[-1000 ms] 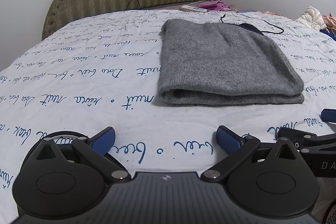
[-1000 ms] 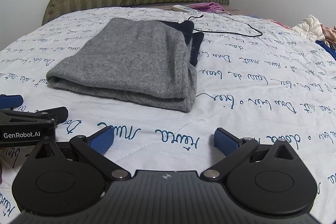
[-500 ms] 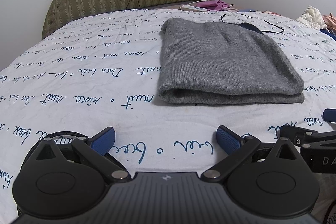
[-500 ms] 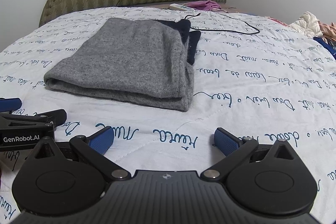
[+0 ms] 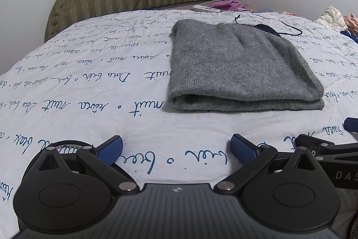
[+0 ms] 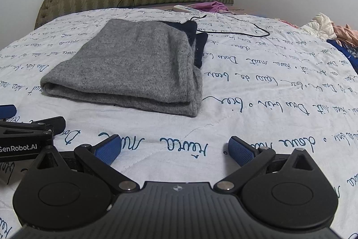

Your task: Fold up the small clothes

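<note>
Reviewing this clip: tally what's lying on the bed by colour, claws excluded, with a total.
Grey: 1, the folded knit garment
Dark navy: 1, a garment sticking out from under the grey one
Black: 1, a cable
White: 1, a power strip near the headboard
Pink-purple: 1, crumpled cloth
Total: 5. The clothes heap at the far right edge is too jumbled to count.

Dark garment (image 6: pixel 198 46) mostly hidden under grey sweater (image 6: pixel 134 64); right claw (image 5: pixel 351 127) cut by frame edge; clothes pile (image 6: pixel 335 30) indistinct.
</note>
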Motion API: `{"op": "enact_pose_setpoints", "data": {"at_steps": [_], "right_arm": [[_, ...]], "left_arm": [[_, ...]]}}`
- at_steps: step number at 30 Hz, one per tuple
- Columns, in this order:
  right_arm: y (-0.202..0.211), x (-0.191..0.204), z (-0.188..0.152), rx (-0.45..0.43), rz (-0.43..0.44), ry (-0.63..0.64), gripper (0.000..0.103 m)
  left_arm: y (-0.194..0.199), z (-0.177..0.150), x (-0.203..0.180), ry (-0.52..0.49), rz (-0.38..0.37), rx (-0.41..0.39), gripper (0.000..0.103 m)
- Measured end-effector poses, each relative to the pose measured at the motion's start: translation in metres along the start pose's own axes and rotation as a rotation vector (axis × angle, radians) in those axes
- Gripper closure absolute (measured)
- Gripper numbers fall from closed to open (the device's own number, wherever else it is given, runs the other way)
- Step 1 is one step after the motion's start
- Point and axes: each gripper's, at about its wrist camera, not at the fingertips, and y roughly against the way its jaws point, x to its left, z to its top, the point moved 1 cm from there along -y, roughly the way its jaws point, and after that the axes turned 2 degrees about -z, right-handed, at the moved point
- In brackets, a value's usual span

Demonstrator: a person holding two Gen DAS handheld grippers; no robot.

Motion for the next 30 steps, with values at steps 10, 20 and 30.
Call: {"op": "enact_pose_setpoints", "data": {"at_steps": [10, 20, 30], "right_arm": [[-0.0005, -0.0014, -0.0022, -0.009, 0.007, -0.005, 0.000], [0.0019, -0.0005, -0.0028, -0.019, 0.006, -0.010, 0.000], [0.0079, 0.0009, -0.0020, -0.040, -0.025, 0.005, 0.000]], "left_arm": [[-0.0001, -0.0001, 0.0010, 0.006, -0.006, 0.002, 0.000], [0.0046, 0.0000, 0.0022, 0.000, -0.010, -0.008, 0.000], [0.0074, 0.0018, 0.0041, 0.009, 0.001, -0.001, 0.000]]}}
